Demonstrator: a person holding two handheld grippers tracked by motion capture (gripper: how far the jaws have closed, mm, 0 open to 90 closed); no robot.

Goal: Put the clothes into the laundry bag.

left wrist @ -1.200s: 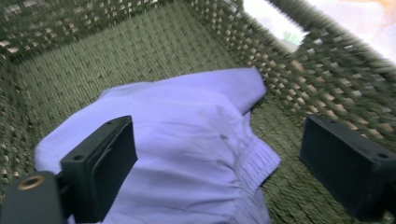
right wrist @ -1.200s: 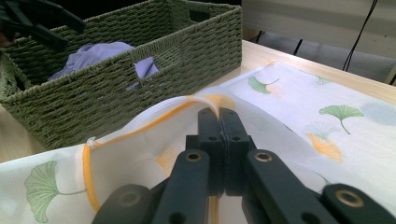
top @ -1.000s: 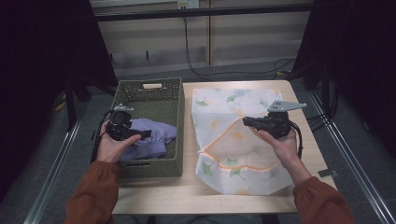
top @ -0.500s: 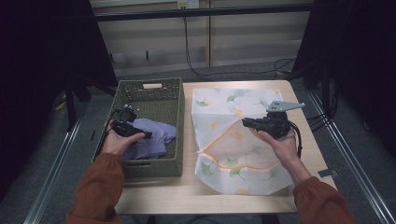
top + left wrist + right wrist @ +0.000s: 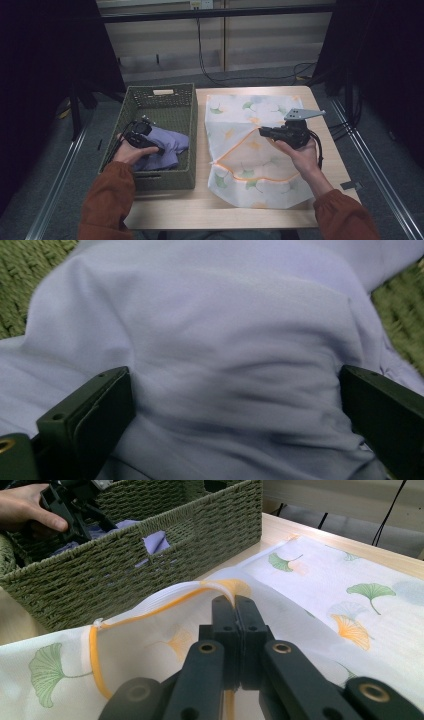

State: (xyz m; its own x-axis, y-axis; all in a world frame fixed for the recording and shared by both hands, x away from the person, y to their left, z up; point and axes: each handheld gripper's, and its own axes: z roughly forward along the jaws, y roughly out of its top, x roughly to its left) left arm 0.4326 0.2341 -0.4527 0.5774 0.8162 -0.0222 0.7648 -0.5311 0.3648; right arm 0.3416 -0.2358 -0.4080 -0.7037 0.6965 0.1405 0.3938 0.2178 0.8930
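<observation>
The wooden table point(image 5: 190, 212) carries a green woven basket point(image 5: 165, 176) on the person's left and a white laundry bag point(image 5: 260, 150) printed with ginkgo leaves, spread flat on the right; the bag lies beside the basket, probably so that clothes can pass straight from one to the other. The bag's orange-trimmed opening point(image 5: 150, 611) faces the basket, and the right gripper point(image 5: 235, 605) has its jaws clenched on the upper edge of that opening, lifting it a little, apparently to keep the mouth agape. The lilac garment point(image 5: 210, 340) lies crumpled in the basket, and the left gripper point(image 5: 142, 137) is pressed down into it with jaws spread wide, a fold of the cloth bulging between them, nothing pinched yet by the look of it. The left forearm reaches over the basket's near wall, the hand tipped downward onto the cloth. The right forearm comes in over the bag's near part, wrist roughly level, the gripper pointing left toward the basket.
</observation>
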